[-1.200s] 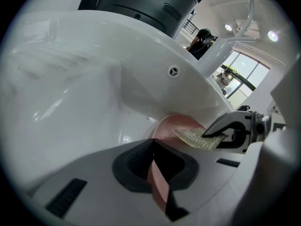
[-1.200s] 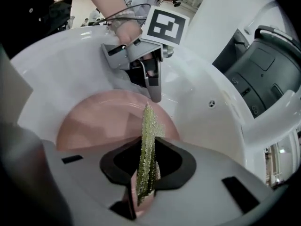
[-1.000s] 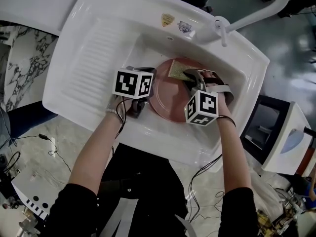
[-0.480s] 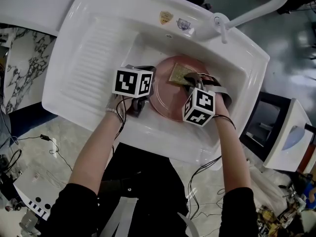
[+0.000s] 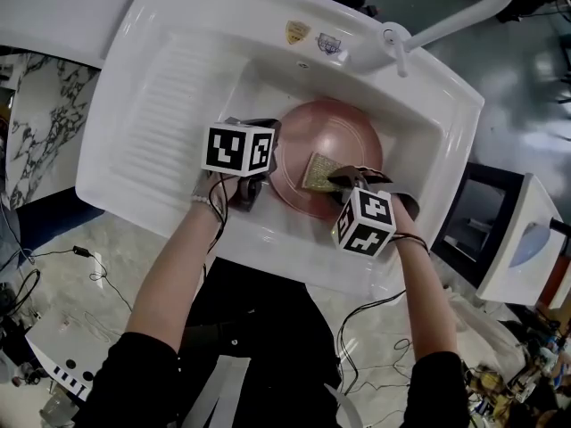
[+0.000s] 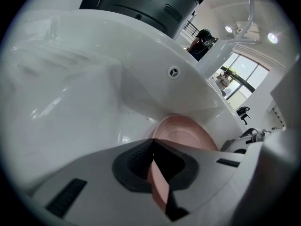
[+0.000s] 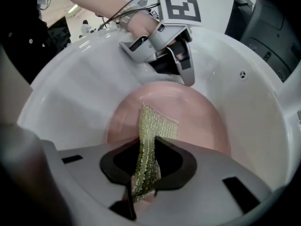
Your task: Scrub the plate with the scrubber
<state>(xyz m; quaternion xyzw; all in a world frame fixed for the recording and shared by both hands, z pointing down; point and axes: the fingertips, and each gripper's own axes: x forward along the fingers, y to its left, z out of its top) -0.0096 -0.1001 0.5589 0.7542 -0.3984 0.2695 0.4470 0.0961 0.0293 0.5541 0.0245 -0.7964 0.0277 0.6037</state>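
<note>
A glossy white sink (image 5: 178,25), moulded with a ribbed draining board (image 5: 165,105) on its left side and a deep basin on its right, holds a round pink plate (image 5: 332,132) with a smooth surface and a raised rim. A white curved tap (image 5: 446,27) reaches in from the sink's far right corner, and two small stickers (image 5: 312,38) sit on the far rim. The left gripper (image 5: 270,163), grey plastic topped by a black-and-white marker cube (image 5: 239,150), has its dark ridged jaws pressed together on the plate's left rim, the thin pink edge running between the pads. The right gripper (image 5: 343,178), carrying its own marker cube (image 5: 364,221), comes in from the basin's near edge and pinches a yellow-green scrubber (image 5: 319,172), a flat rectangular pad of coarse woven mesh. The free end of the scrubber lies against the near part of the plate's face, just inside the rim.
</note>
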